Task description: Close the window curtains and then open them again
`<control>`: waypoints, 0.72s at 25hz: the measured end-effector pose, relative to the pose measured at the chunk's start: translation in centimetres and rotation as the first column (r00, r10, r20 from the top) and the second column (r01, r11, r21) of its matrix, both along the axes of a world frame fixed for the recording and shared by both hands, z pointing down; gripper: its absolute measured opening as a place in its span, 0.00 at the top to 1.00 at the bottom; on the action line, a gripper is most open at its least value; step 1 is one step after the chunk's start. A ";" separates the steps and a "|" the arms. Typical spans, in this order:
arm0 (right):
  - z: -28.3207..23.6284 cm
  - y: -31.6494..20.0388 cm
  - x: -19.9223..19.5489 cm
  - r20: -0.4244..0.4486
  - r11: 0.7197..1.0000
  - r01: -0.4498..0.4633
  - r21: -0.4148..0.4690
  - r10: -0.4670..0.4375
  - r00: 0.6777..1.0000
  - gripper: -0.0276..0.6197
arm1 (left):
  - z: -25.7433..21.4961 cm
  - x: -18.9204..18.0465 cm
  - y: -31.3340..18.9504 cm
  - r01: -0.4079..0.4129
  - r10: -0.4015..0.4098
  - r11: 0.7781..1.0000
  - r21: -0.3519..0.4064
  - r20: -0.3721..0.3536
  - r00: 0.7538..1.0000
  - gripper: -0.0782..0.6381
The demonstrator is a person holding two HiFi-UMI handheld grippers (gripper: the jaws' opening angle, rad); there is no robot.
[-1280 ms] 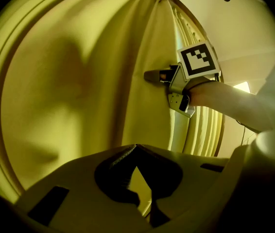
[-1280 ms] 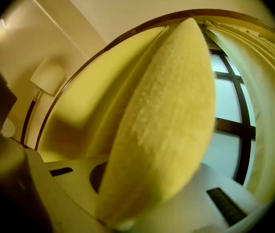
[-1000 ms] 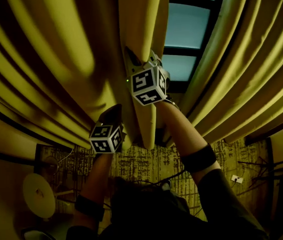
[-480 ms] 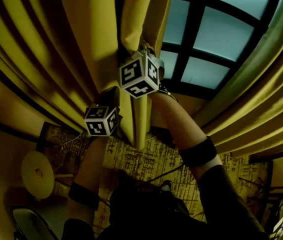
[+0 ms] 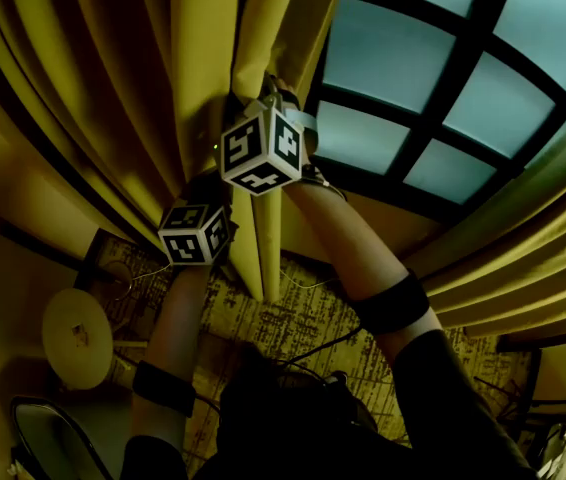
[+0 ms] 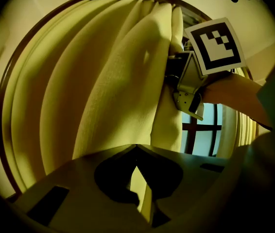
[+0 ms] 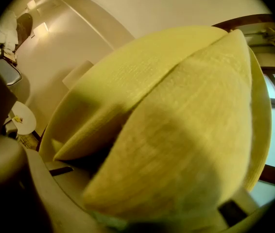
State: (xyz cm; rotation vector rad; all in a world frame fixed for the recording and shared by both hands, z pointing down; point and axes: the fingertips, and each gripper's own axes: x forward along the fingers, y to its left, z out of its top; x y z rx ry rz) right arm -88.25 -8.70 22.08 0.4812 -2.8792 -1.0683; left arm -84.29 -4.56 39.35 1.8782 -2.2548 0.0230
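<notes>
Left gripper (image 5: 207,190) is pinched fully together on the leading edge of the left curtain (image 5: 203,58). Right gripper (image 5: 261,98), higher on the same fold, is clamped narrow on the fabric beside the bared window (image 5: 403,58). In my judgement, the pull should stay level with no downward drag; the pleats at the view's left leave room, and the right curtain (image 5: 523,258) hangs well apart.

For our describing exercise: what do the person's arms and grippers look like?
The left gripper has pale grey jaws; the right gripper shows grey metal. Each carries a white cube with black square markers: left cube, right cube. Dark bands circle both forearms: left band, right band. The right sleeve is dark.
</notes>
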 end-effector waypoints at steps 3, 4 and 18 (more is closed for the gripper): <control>-0.8 0.5 -2.9 0.004 1.000 -0.021 0.017 0.021 1.000 0.92 | -0.5 -2.6 0.4 -0.023 0.024 1.000 0.011 -0.026 0.999 0.89; -1.0 0.5 -3.7 0.005 0.999 -0.028 0.019 0.028 1.000 0.92 | -0.6 -3.4 0.5 -0.032 0.033 0.999 0.011 -0.025 0.999 0.89; -1.1 -2.1 -4.9 0.004 0.996 -0.084 0.021 0.084 0.996 0.92 | -0.5 -5.5 -1.9 -0.106 0.106 0.994 -0.003 -0.055 0.993 0.89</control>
